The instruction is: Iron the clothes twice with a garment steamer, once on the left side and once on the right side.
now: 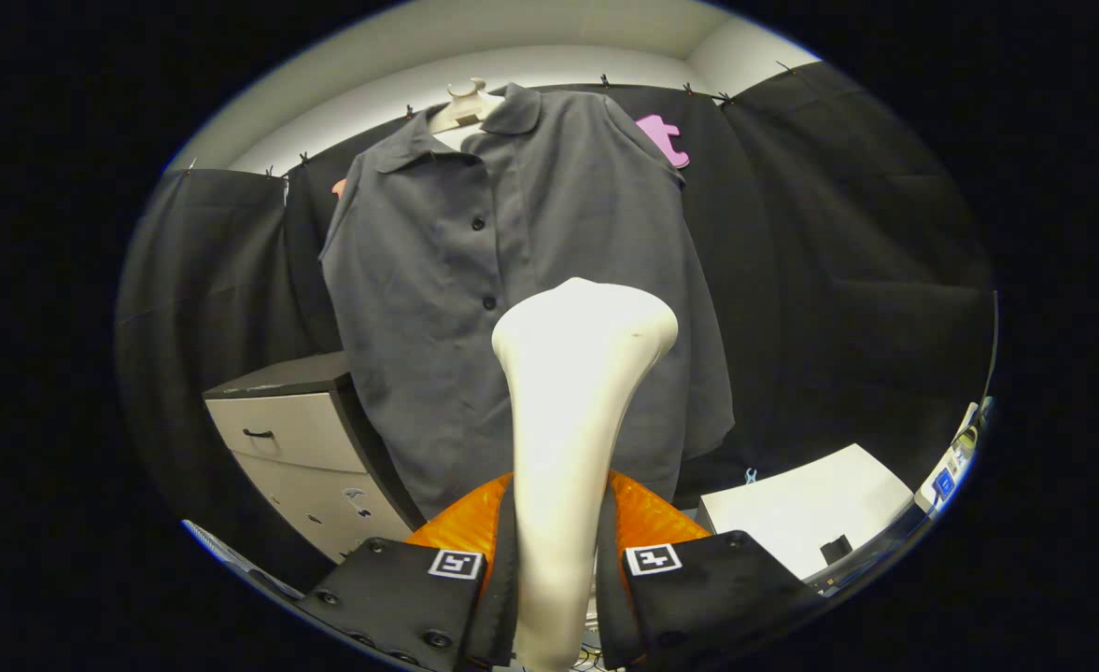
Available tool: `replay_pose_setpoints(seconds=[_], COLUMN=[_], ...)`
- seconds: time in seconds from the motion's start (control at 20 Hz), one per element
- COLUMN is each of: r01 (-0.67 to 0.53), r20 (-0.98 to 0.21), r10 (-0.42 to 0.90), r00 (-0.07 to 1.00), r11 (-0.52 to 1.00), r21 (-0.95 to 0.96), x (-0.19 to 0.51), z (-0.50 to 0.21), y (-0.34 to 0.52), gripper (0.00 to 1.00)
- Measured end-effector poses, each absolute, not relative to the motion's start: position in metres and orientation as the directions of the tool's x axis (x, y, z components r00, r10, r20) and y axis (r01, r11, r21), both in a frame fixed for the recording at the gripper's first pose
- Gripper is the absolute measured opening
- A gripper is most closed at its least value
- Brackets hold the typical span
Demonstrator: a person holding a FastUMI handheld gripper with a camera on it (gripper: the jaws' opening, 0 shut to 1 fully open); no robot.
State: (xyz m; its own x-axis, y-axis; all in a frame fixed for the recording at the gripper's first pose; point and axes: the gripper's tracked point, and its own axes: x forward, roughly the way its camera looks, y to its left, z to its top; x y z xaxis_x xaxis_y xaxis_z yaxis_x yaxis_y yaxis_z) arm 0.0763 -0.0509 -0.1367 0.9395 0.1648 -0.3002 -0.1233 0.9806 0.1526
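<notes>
A pale drawer cabinet (302,439) stands left of the fingers (488,597), beside the dark booth wall; a grey buttoned shirt (512,280) hangs on a white hanger (465,103) beyond them; the cream garment steamer (572,401) rises from between the fingers, its broad head in front of the shirt's right half, perhaps touching the cloth; the fingers sit closed on its handle, one each side; a white counter (810,513) lies right.

A pale drawer cabinet (302,439) with a dark top stands against the black cloth wall (848,261). Its upper drawer carries a dark handle (257,434). A white box (806,509) sits well apart from the cabinet, a small dark patch on its front.
</notes>
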Motion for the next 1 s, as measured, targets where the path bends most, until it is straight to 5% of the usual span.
replay_pose_setpoints(seconds=[1.0], r01=[-0.254], r20=[-0.046], r10=[0.258], r00=[0.965], r11=[0.965], r21=[0.067], x=[-0.030], z=[0.012], y=[0.050], gripper=[0.42])
